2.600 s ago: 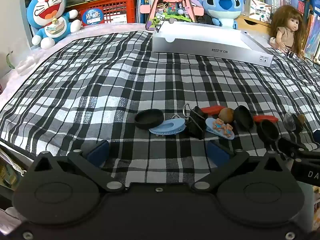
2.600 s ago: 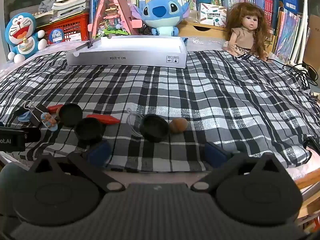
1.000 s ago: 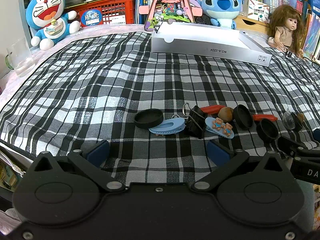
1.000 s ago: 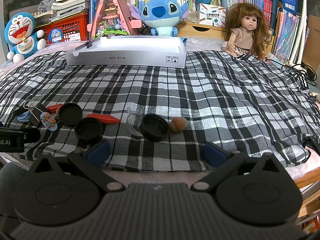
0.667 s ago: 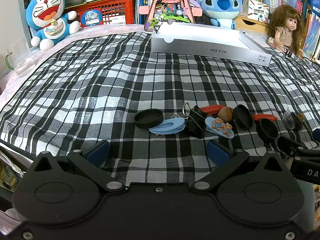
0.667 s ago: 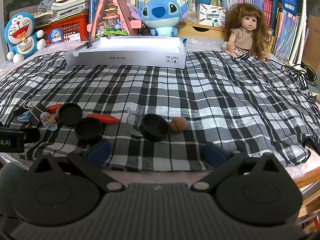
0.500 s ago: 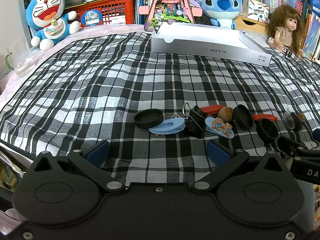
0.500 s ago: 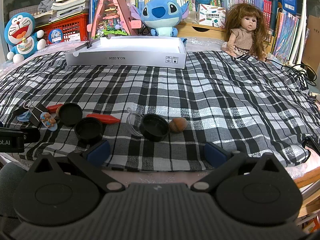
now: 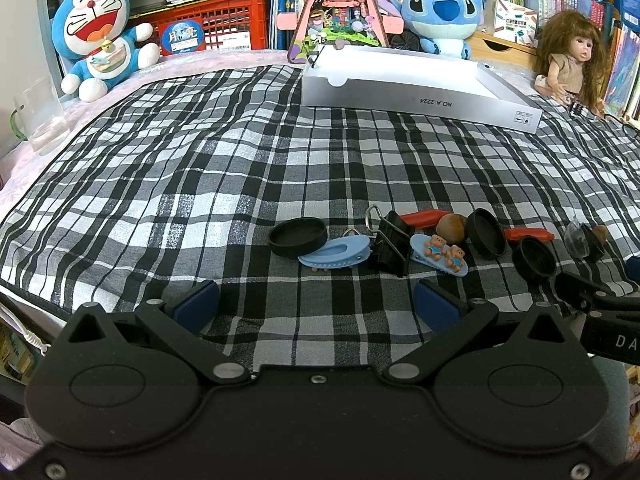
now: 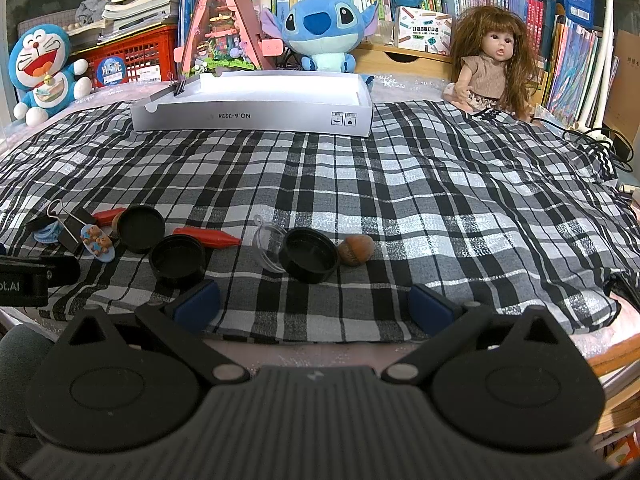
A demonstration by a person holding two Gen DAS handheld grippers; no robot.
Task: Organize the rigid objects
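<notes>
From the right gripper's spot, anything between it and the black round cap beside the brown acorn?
Nothing visible. The right gripper is open, with only plaid cloth before the black round cap. A clear plastic dome and brown acorn flank it.

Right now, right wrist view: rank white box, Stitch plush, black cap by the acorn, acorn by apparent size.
1. white box
2. Stitch plush
3. black cap
4. acorn

The cap and acorn sit much nearer the camera, so true size gaps are likely bigger than they look.
</notes>
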